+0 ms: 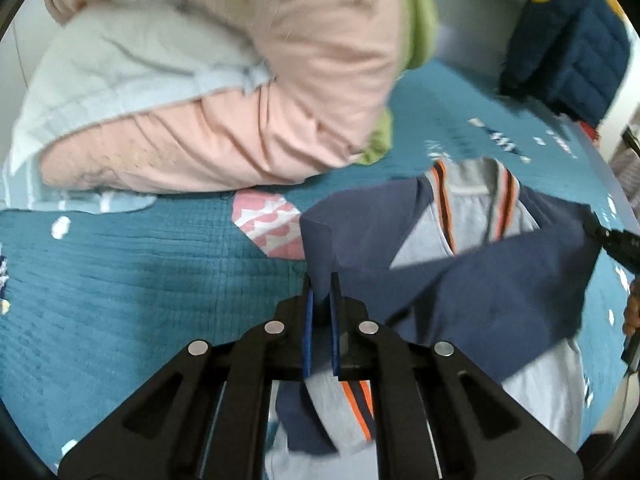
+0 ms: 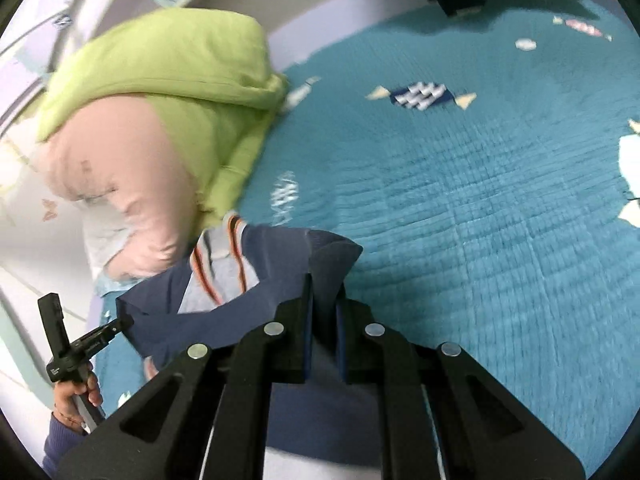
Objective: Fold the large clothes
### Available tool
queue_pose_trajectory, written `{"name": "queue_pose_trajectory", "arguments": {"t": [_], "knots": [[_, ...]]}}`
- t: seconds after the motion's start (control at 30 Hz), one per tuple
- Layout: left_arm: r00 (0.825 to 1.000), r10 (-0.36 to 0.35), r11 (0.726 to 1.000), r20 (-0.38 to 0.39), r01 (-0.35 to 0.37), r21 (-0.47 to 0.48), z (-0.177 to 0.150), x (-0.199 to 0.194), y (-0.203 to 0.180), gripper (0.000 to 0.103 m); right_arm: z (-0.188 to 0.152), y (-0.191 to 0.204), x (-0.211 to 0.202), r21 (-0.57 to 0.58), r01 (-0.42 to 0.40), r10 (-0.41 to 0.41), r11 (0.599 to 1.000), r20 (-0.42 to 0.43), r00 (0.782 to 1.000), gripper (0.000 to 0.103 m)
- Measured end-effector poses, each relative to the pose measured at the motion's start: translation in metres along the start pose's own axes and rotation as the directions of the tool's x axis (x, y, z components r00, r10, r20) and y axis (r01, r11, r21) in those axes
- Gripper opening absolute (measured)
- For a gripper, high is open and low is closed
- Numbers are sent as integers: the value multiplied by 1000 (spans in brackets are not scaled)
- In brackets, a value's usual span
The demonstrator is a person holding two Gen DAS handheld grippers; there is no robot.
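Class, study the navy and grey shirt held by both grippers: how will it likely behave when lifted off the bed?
The shirt probably flops: it already creases and drapes between the left gripper and right gripper. Its thin fabric suggests lightness. Unheld parts would likely sag toward the teal quilt.

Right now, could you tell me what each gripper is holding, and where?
Both hold the navy-and-grey shirt: left gripper and right gripper each pinch a navy fold at its edge.

Teal quilted bed point(image 2: 460, 208), pink-green duvet heap point(image 1: 248, 92), navy-grey garment point(image 1: 480, 272)
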State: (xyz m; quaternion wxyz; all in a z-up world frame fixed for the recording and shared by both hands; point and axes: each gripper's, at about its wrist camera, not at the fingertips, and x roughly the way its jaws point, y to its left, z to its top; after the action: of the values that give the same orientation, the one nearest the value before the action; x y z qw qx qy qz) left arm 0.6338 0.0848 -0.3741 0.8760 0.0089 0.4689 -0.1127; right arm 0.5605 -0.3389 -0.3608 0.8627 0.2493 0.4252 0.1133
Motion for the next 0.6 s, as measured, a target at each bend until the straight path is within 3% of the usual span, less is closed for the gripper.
{"name": "queue_pose_trajectory", "arguments": {"t": [0.13, 0.33, 0.5, 0.6], "knots": [[998, 23, 998, 50, -27, 65, -36, -52, -19, 6, -25, 19, -52, -36, -27, 28, 999, 28, 999, 8], [997, -33, 999, 75, 31, 26, -105, -120, -25, 6, -91, 35, -127, -112, -18, 22, 994, 37, 999, 8], [999, -38, 999, -10, 38, 4, -191, -149, -29, 6, -162, 17, -161, -112, 31, -35, 993, -37, 999, 8], [994, -45, 999, -95, 42, -28, -239, -146, -28, 7, -213, -6, -161, -84, 87, -98, 993, -139, 985, 9]]}}
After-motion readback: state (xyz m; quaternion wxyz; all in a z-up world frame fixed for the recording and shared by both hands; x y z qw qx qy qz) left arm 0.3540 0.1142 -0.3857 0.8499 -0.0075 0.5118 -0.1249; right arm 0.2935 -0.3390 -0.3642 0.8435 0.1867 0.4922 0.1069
